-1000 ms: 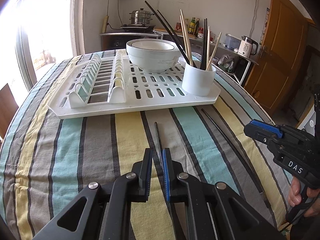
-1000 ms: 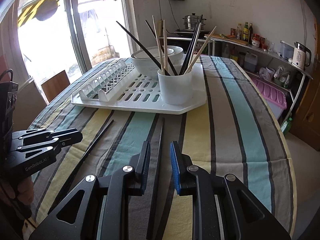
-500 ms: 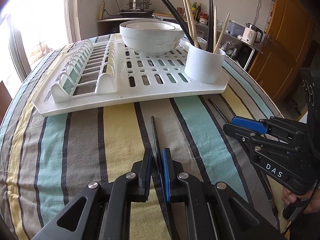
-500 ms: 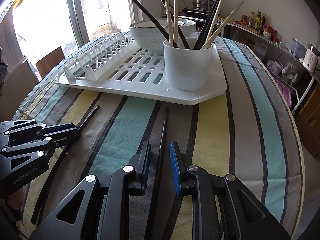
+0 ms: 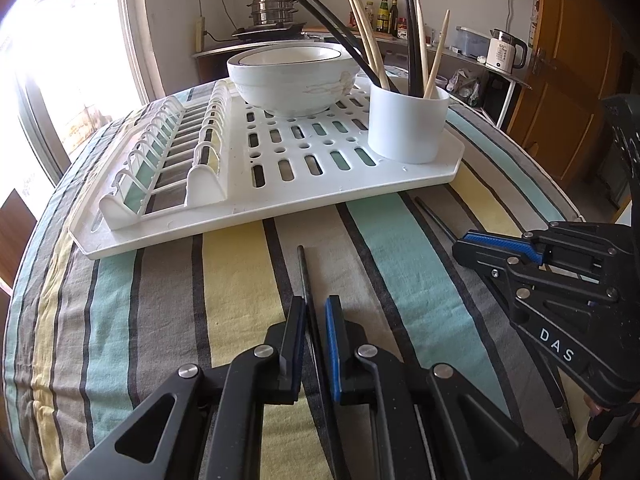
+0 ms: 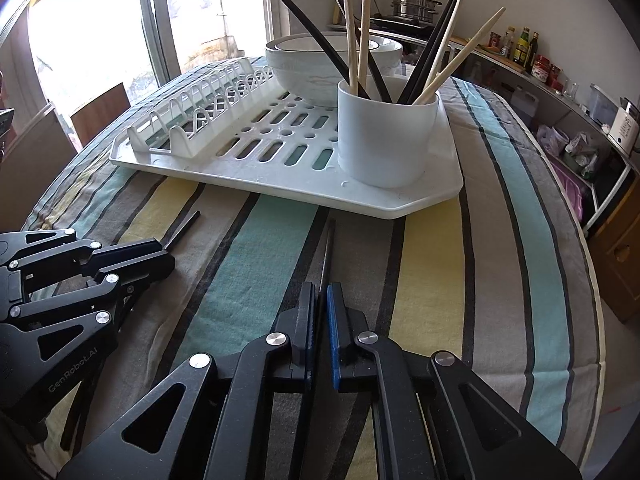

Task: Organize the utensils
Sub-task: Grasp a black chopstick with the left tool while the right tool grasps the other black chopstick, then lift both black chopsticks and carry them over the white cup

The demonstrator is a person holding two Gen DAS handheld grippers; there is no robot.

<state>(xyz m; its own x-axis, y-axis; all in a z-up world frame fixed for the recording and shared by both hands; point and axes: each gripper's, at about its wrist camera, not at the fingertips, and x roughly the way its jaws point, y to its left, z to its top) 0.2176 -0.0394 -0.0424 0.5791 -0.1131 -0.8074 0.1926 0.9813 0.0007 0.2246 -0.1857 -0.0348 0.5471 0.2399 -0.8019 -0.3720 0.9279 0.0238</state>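
A white holder cup (image 5: 407, 124) (image 6: 386, 136) with several black and wooden chopsticks stands on the white drying rack (image 5: 280, 184) (image 6: 280, 176). Two black chopsticks lie on the striped tablecloth. My left gripper (image 5: 316, 308) has its jaws narrowly apart around one black chopstick (image 5: 304, 276), which runs between them. My right gripper (image 6: 321, 294) is closed on the other black chopstick (image 6: 328, 252), which passes between its pads. Each gripper shows in the other's view: the right one (image 5: 480, 246), the left one (image 6: 160, 256).
A white bowl (image 5: 292, 76) (image 6: 316, 64) sits on the rack behind the cup. The rack's plate slots (image 5: 160, 160) are on its left side. The round table's edge (image 6: 592, 280) curves close on the right. A shelf with bottles and a kettle (image 5: 502, 54) stands behind.
Both grippers moved forward toward the rack along their chopsticks. The right gripper's jaws closed from a wide gap onto its chopstick. The left gripper's gap stayed about the same.
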